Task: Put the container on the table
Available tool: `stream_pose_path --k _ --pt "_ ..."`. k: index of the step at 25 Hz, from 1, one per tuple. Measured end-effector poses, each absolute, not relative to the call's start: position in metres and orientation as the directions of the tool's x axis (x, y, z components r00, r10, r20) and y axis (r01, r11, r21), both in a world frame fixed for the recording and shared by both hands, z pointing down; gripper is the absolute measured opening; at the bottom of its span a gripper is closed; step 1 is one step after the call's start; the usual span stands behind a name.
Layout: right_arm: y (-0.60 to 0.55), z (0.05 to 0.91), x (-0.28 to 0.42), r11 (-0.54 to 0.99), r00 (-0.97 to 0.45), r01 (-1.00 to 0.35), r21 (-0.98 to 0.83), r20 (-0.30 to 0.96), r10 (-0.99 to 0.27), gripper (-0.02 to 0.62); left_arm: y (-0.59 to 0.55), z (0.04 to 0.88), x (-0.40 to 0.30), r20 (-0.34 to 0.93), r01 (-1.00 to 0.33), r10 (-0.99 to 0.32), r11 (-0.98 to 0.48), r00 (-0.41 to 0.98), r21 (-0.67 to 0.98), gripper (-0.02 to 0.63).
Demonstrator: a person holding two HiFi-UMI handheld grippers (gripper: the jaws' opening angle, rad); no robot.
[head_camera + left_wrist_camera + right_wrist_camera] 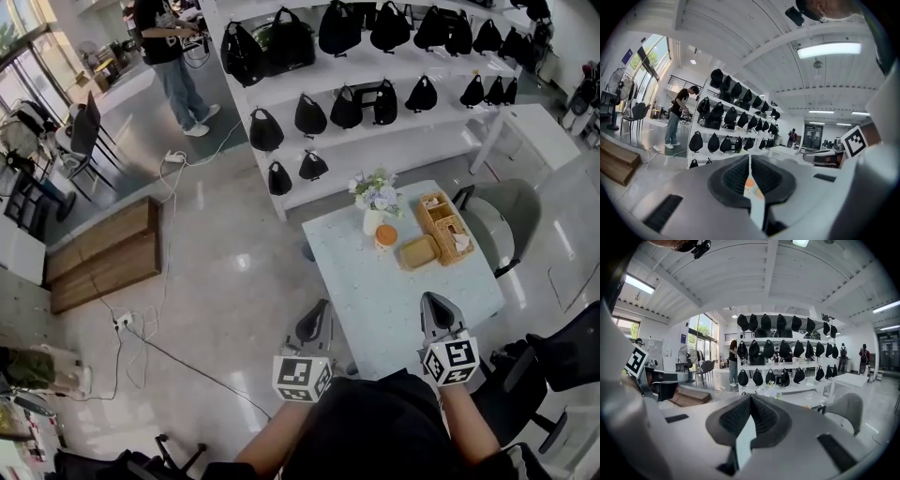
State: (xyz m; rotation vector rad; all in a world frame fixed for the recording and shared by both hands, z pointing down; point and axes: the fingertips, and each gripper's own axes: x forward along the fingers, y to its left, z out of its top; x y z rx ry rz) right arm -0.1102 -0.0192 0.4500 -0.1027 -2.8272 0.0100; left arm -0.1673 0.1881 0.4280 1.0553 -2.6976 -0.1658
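left gripper, right gripper shut near table.

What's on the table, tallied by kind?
Vase of flowers: 1
Orange-lidded container: 1
Divided wooden box: 1
Flat tan tray: 1
Total: 4

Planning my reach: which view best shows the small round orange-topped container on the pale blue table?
The head view: the small round orange-topped container sits unobstructed beside the white flower vase. The left gripper view shows only an orange sliver of it through the slit of its shut jaws; the right gripper view does not show it.
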Motion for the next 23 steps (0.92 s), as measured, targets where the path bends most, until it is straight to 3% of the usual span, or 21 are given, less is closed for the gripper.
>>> stream_pose_path --k 4,23 --pt "-0.017 0.444 -0.116 0.998 -0.954 0.065 -0.021 0.293 0.069 -0.002 0.180 0.421 -0.167 0.163 -0.683 -0.689 0.724 -0.707 0.098 0.018" --pt "-0.023 0.445 -0.113 0.998 -0.953 0.055 -0.018 0.296 0.058 -0.002 0.173 0.425 -0.175 0.173 -0.682 -0.700 0.714 -0.693 0.157 0.018"
